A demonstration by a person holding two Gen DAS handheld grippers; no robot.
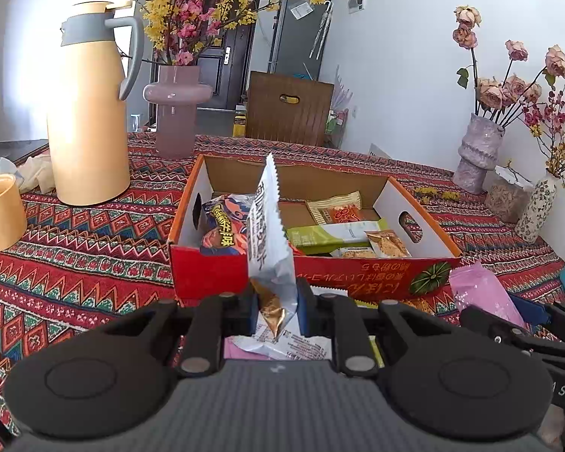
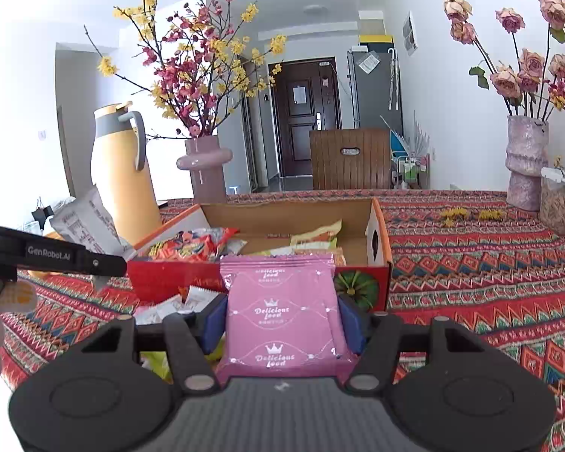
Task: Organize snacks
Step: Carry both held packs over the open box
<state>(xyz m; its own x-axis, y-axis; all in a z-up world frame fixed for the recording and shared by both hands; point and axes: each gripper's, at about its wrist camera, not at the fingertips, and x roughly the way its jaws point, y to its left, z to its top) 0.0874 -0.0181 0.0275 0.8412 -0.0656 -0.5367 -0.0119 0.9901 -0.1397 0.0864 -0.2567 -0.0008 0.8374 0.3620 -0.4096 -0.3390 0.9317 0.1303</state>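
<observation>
Entry: two held packets, one box.

Left gripper (image 1: 277, 303): clenched on one white packet (image 1: 269, 233). The packet stands upright between the pads, long axis vertical, its serrated top edge uppermost. Its lower end is crumpled under the grip.

Right gripper (image 2: 282, 318): clamped on one pink packet (image 2: 282, 312), held flat-face to the camera, long axis running away from the hand. The blue pads (image 2: 214, 322) press its two side edges.

Box (image 1: 358, 275): one, cardboard with red printed sides, open-topped, resting on the patterned cloth (image 1: 75, 263). It lies directly ahead of both grippers, just beyond the fingertips, its long side facing them. Both packets sit short of the near wall, not yet over the opening.

Relation the coming move turns on, as I judge it: forward and over the near wall. The left hand faces the box's left half, the right hand the right half. Neither looks clearly nearer.

Contents of box: about six packets visible, namely one orange-blue, one green-white, one yellow-red and some small tan ones; an exact count is uncertain where they overlap.

Loose on cloth before the box: several small packets, partly hidden behind the grippers, count unclear.

Other items: one flask (image 1: 90, 113), one cup (image 1: 2, 213), three vases with flowers.
</observation>
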